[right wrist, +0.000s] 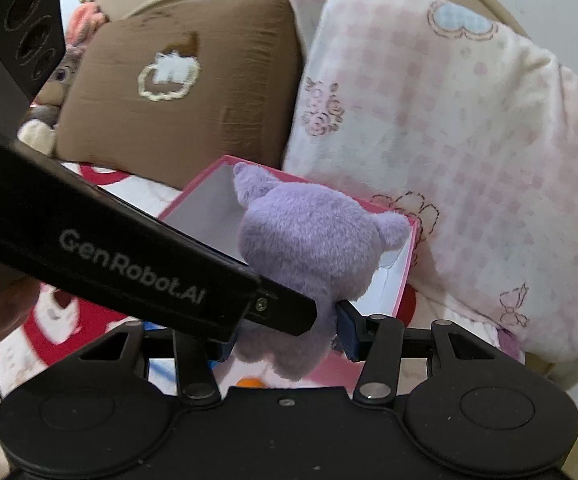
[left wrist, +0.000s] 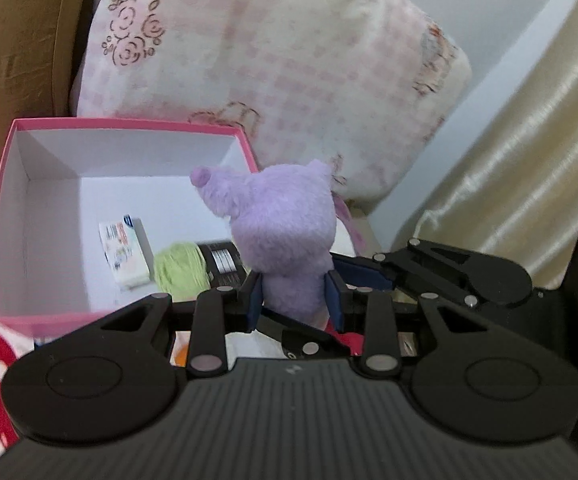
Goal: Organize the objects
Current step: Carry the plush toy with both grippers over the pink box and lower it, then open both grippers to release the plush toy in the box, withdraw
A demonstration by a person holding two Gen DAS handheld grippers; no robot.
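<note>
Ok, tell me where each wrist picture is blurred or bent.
Left wrist view: the pink box smears at its near rim, the small items inside are soft, and the curtain bows with fisheye curve. Right wrist view: the brown pillow and checked pillow are motion-blurred, while the purple plush and the black casing stay fairly sharp; edges curve strongly.

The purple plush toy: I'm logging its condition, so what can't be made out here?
- purple plush toy: its face, both views show its back.
- Its lower body, left wrist view: hidden behind left gripper.
- Right wrist view: right gripper partly covered by the other gripper's black body.
- pink box: labels blurred.
</note>
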